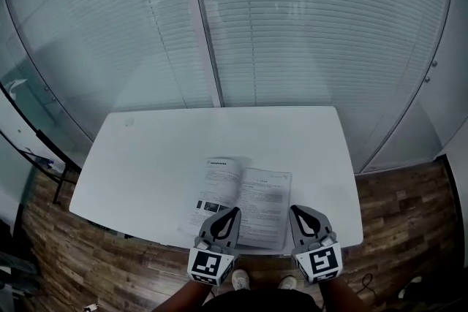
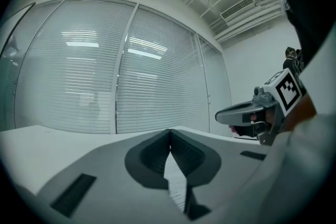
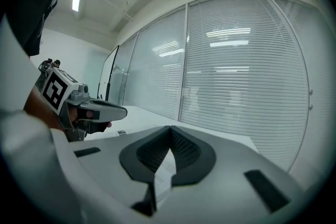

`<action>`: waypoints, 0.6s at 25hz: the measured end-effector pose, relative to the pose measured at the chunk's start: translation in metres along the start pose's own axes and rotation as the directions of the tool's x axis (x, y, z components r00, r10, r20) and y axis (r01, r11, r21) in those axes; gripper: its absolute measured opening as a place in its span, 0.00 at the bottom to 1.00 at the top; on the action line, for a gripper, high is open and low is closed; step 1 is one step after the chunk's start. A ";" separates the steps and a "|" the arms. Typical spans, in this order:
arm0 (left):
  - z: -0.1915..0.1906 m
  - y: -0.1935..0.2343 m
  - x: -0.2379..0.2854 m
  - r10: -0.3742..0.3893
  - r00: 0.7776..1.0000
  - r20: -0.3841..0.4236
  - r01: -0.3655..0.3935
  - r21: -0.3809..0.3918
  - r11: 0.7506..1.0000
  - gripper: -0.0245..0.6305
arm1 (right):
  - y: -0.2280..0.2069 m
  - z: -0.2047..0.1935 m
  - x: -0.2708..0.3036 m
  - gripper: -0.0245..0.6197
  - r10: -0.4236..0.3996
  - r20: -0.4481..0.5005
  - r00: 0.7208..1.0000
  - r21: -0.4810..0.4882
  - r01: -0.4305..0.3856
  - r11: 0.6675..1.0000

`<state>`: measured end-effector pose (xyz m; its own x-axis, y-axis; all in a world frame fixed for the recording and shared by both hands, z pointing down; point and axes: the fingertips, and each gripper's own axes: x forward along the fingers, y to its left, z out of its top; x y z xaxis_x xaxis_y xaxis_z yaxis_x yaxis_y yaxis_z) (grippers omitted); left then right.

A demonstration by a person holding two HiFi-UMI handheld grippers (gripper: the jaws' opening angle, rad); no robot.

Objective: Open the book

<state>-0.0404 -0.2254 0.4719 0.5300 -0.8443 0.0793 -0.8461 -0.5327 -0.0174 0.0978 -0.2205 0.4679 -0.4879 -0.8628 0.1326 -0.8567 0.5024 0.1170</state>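
The book [image 1: 245, 197] lies open on the white table [image 1: 146, 157], near the middle of its front edge, with printed pages facing up. My left gripper [image 1: 235, 210] hovers over the book's near left part, shut with nothing between its jaws. My right gripper [image 1: 292, 209] hovers by the book's near right corner, also shut and empty. In the left gripper view the closed jaws meet at the left gripper [image 2: 169, 131], with a strip of page [image 2: 176, 181] showing below and the right gripper [image 2: 221, 114] at the right. The right gripper view shows the right gripper [image 3: 170, 127] shut and the left gripper [image 3: 124, 111] at the left.
A glass wall with blinds [image 1: 307, 25] stands right behind the table's far edge. Wooden floor [image 1: 409, 208] surrounds the table. A dark frame [image 1: 33, 150] stands off the table's left side. The person's shoes [image 1: 240, 278] show below the front edge.
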 end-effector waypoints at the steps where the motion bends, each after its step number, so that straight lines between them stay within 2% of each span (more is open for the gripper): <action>1: 0.001 -0.004 0.002 -0.004 1.000 0.002 0.004 0.005 1.000 0.06 | -0.002 0.001 -0.001 0.05 -0.003 0.002 1.000 -0.006 0.003 1.000; 7: 0.004 -0.019 0.010 -0.021 1.000 0.003 0.021 0.007 1.000 0.06 | -0.017 -0.005 -0.006 0.05 -0.026 0.007 1.000 0.019 0.026 0.999; 15: 0.010 -0.026 0.015 -0.023 1.000 -0.003 0.023 0.025 0.999 0.06 | -0.020 0.002 -0.008 0.05 -0.004 0.015 1.000 0.018 0.004 1.000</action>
<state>-0.0101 -0.2249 0.4638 0.5487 -0.8319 0.0828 -0.8322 -0.5530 -0.0407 0.1185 -0.2236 0.4628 -0.4867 -0.8656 0.1177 -0.8614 0.4980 0.1001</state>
